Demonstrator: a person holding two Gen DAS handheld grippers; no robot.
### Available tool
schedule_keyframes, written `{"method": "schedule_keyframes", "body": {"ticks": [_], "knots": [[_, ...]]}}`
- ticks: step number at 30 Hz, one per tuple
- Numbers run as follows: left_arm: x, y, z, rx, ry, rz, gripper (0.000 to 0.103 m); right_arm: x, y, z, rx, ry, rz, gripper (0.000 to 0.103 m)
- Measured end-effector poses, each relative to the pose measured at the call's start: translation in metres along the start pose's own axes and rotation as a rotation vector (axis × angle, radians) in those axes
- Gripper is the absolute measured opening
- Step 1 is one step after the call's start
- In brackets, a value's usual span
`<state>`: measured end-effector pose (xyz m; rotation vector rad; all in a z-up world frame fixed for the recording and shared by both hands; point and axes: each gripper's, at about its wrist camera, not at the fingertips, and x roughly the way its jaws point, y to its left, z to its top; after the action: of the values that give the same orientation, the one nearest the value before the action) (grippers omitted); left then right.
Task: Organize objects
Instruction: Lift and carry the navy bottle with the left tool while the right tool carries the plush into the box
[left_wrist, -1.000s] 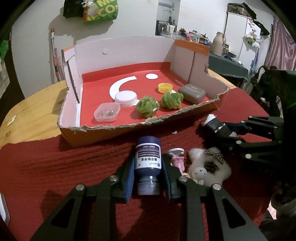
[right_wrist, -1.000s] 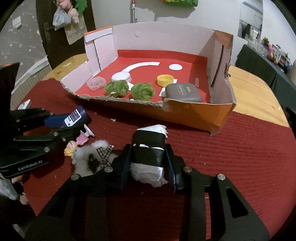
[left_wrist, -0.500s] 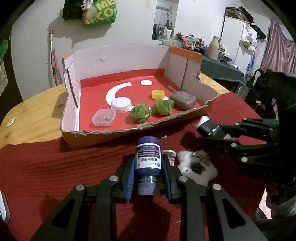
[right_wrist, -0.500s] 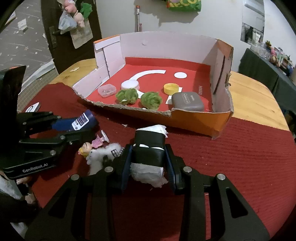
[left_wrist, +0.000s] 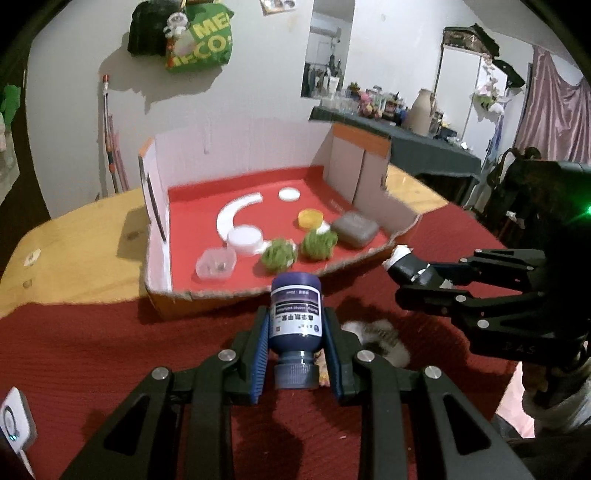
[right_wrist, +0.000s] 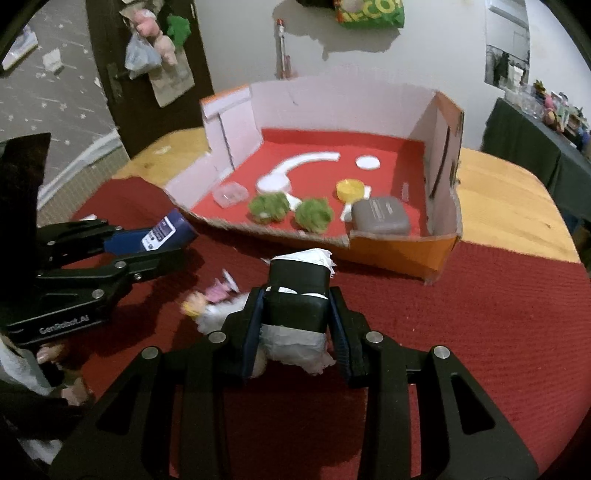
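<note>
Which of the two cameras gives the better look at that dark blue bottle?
The left wrist view: the dark blue bottle sits centred and close between the left hand-held gripper pads, label and cap visible. The right wrist view shows the bottle from the side, smaller and partly hidden by the fingers.

Both tools are matte black linkage frames with triangular cut-outs and round silver screw heads at the pivots. The left gripper (left_wrist: 295, 345) has ribbed blue pads (left_wrist: 259, 360) lining its two fingers; seen from the right wrist view, its side carries pale "GenRobot.AI" lettering (right_wrist: 63, 326). The right gripper (right_wrist: 295, 317) has the same dark blue-edged pads, and a green light (left_wrist: 587, 210) glows on its black housing. A pale grey sleeve cuff (right_wrist: 18, 369) shows at the left hand
</note>
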<state>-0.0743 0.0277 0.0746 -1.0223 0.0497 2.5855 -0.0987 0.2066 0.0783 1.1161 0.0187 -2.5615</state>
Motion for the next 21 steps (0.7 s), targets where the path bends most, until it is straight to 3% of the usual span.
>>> {"method": "schedule_keyframes", "body": {"ticks": [7,11,21], "knots": [[-0.008,0.000,0.030,0.011,-0.024,-0.013,0.028,-0.018,0.002,0.035,-0.028,-0.063,-0.036,0.033],[0.003,0.004,0.052,0.029,-0.014,0.019,0.028,-0.014,-0.002,0.059,-0.042,-0.068,-0.067,0.033],[0.057,0.031,0.109,0.070,0.078,0.124,0.028,0.043,-0.021,0.126,-0.081,0.039,-0.170,0.033]]}}
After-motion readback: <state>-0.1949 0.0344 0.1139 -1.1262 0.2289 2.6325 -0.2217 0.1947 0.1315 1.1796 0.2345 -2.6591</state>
